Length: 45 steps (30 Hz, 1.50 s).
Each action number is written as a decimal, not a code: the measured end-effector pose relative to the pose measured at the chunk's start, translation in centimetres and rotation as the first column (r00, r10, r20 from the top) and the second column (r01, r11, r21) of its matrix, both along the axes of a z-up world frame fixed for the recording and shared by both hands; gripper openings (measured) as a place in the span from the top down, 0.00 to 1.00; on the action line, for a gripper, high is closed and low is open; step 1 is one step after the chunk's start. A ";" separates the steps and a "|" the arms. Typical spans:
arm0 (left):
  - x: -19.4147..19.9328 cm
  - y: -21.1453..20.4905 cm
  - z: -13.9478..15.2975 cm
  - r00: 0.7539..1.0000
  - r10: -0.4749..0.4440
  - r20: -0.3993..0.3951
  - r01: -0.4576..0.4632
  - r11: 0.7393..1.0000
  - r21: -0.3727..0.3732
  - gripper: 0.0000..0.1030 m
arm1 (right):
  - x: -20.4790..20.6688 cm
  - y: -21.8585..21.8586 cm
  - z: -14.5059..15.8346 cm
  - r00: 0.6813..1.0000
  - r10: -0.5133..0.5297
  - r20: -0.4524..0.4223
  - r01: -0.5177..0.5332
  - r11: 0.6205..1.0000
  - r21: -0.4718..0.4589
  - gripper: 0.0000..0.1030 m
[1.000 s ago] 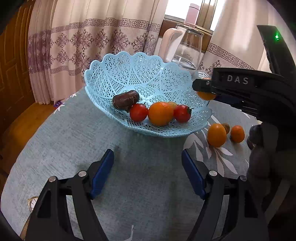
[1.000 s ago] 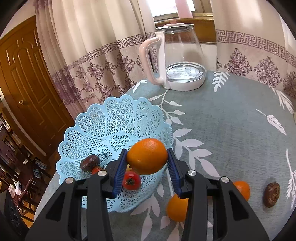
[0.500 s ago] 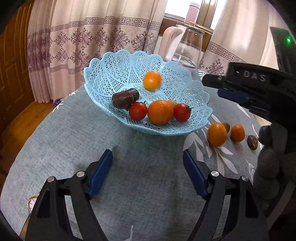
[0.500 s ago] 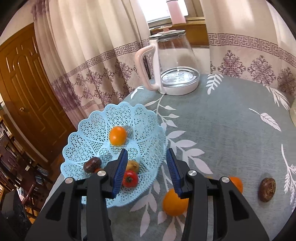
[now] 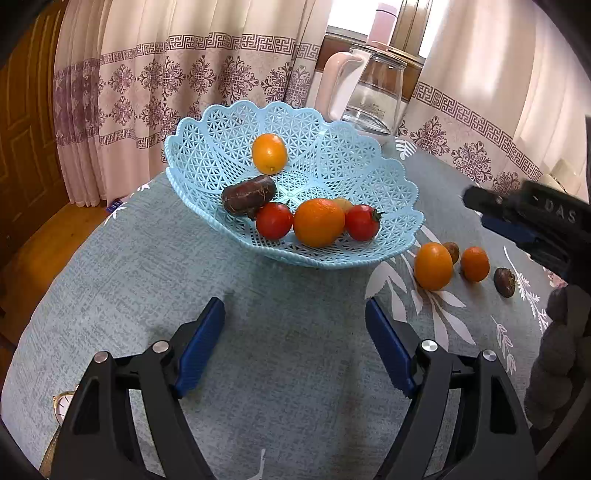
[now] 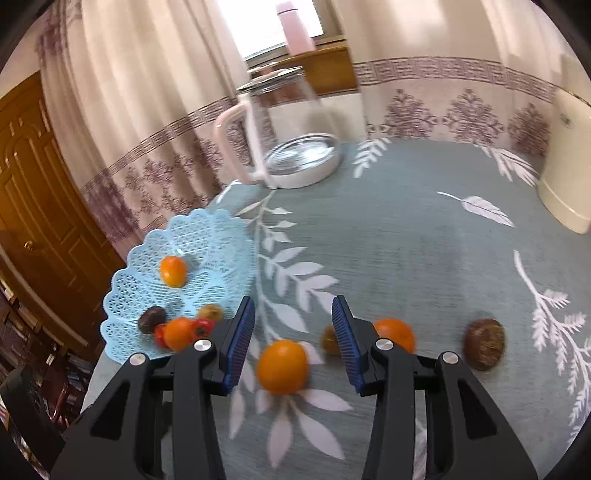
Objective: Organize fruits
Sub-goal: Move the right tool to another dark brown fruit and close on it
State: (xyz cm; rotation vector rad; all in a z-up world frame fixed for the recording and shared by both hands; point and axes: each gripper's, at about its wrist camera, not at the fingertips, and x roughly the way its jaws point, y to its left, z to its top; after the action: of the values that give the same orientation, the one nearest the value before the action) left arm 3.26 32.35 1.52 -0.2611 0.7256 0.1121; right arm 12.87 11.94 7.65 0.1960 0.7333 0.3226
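Observation:
A light blue lattice basket [image 5: 207, 155] [image 6: 221, 236] holds a small orange [image 5: 269, 153] [image 6: 173, 271] on its far slope, a dark brown fruit [image 5: 249, 194], two tomatoes [image 5: 274, 220] and a big orange [image 5: 318, 222]. On the cloth to its right lie an orange [image 5: 433, 266] [image 6: 282, 366], a smaller orange [image 5: 474, 264] [image 6: 397, 334] and two brown fruits [image 5: 504, 281] [image 6: 484, 344]. My left gripper [image 5: 295, 343] is open and empty, near the table's front. My right gripper [image 6: 293, 341] [image 5: 517, 221] is open and empty, above the loose orange.
A glass kettle with a pink handle [image 5: 365, 96] [image 6: 280, 147] stands behind the basket. A cream container [image 6: 565, 162] sits at the far right. Curtains hang behind the round table; a wooden door [image 6: 33, 206] is at left. A pink bottle [image 6: 295, 31] stands on the sill.
My right gripper let go of the small orange, which dropped into the basket and rolled to its far slope. The gripper then swung right, away from the basket, over the loose fruits.

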 end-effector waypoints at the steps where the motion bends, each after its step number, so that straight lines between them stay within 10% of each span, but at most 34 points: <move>1: 0.0 0.0 0.0 1.000 0.000 0.000 0.000 1.000 0.000 0.23 | -0.1 -0.6 -0.1 1.000 -0.012 -0.001 0.012 1.000 -0.001 0.57; 21: 0.0 0.0 0.1 1.000 0.001 -0.002 -0.001 1.000 0.008 0.22 | -1.4 -11.4 -2.8 0.961 -0.271 -0.059 0.270 0.963 -0.009 0.50; 45: 0.2 -0.5 0.0 1.000 0.009 -0.024 -0.007 0.998 0.069 0.22 | 1.7 -10.1 -6.0 0.957 -0.275 -0.092 0.260 0.955 -0.145 0.60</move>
State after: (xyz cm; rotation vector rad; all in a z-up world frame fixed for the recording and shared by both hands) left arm 3.42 31.84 1.51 -0.1972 0.7431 0.1477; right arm 14.56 1.84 1.68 0.1874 0.8248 0.0039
